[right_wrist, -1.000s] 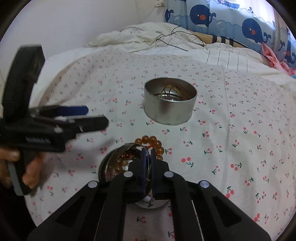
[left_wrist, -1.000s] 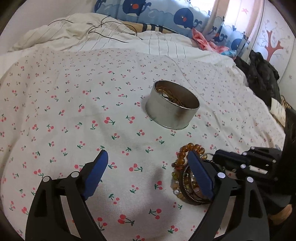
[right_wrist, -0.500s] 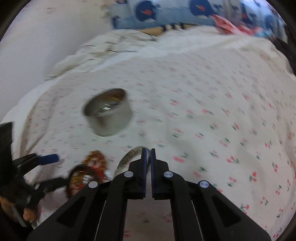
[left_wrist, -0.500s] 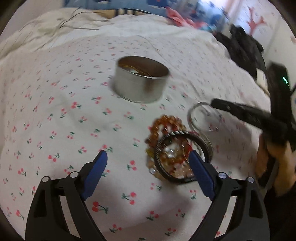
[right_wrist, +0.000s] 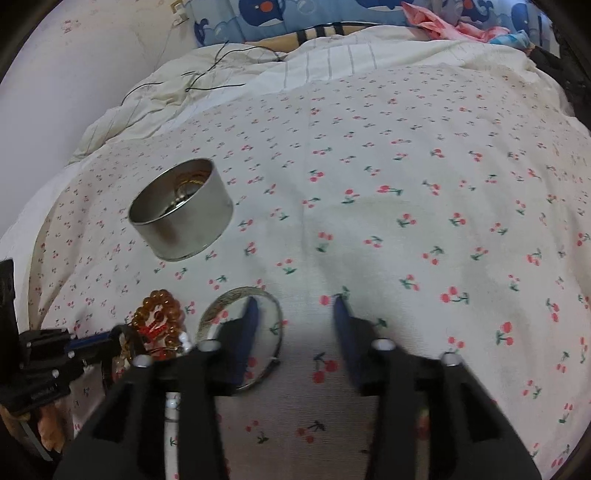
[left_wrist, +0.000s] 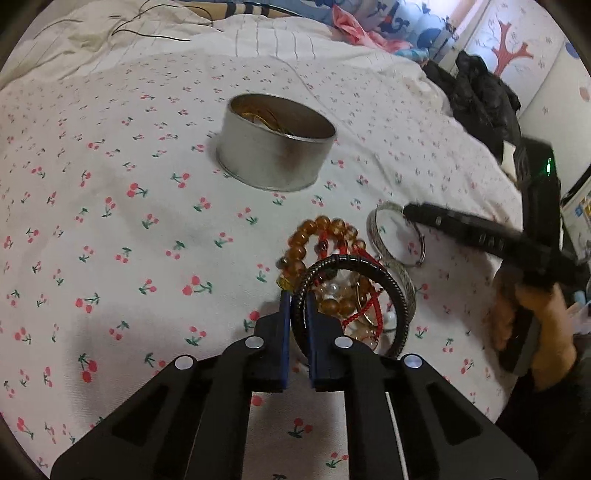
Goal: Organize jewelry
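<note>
A round metal tin [left_wrist: 275,142] with gold jewelry inside stands on the cherry-print bedsheet [left_wrist: 110,221]; it also shows in the right wrist view [right_wrist: 181,210]. A pile of bracelets lies in front of it: amber beads [left_wrist: 317,236], red cord, a black coiled bangle [left_wrist: 354,266]. My left gripper [left_wrist: 298,306] is shut on the black bangle's rim. A silver bangle [right_wrist: 240,299] lies flat on the sheet beside the pile. My right gripper [right_wrist: 293,314] is open and empty, its left finger over the silver bangle.
Rumpled white bedding with black cables [right_wrist: 207,77] and whale-print pillows [right_wrist: 295,18] lie at the back. Dark clothing [left_wrist: 480,96] sits at the bed's right edge. The amber beads [right_wrist: 159,306] show at the right wrist view's lower left.
My left gripper has closed on the black bangle. My right gripper has opened and let go of the silver bangle, which now lies on the sheet right of the pile.
</note>
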{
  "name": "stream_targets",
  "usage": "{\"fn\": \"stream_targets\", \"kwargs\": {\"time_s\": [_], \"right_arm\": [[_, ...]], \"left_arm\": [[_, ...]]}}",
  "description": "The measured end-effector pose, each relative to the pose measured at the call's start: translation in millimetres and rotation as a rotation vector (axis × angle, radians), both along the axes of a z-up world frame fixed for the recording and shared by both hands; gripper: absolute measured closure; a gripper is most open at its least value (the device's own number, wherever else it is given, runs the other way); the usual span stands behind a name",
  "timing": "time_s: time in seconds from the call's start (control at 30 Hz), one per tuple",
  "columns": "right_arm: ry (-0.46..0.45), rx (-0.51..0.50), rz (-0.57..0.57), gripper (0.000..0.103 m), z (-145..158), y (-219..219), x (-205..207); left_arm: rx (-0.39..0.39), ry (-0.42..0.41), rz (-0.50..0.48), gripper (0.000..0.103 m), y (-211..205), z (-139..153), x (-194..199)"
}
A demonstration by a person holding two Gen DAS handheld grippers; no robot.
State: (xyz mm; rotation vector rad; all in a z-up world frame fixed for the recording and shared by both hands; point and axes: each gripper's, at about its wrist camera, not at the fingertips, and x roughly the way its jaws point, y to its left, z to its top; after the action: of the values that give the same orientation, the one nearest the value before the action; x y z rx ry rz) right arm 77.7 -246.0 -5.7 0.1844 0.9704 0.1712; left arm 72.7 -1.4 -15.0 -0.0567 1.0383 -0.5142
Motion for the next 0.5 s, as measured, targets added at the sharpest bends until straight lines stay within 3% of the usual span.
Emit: {"fn": "stream_targets", "kwargs": {"time_s": [0.23,0.33,0.4,0.47,0.5], "right_arm": [[0.018,-0.062,0.039,0.053,-6.1,11.5,1.7],[0.014,-0.099,0.053,0.053,-7.9,17.3,1.7],[0.009,-0.107,0.065,0.067,-7.5,20.0,1.1],[0.002,-0.103,0.073,0.092,-5.9,20.2,0.0],[-0.003,-0.100,0.073,0.094,-4.8,19.7,-0.7]], "left_arm": [[-0.100,0.008,0.145,0.096,37.5,6.7,18.5],[0.004,0.035,0.233,0.096,43.5,-7.5,28.2],[0.043,0.056,0.242,0.095,40.0,-15.6,30.8],[0.047,0.055,0.249,0.093,37.9,-16.5,31.1],[0.042,0.059,0.243,0.090,37.6,-16.7,31.3]]}}
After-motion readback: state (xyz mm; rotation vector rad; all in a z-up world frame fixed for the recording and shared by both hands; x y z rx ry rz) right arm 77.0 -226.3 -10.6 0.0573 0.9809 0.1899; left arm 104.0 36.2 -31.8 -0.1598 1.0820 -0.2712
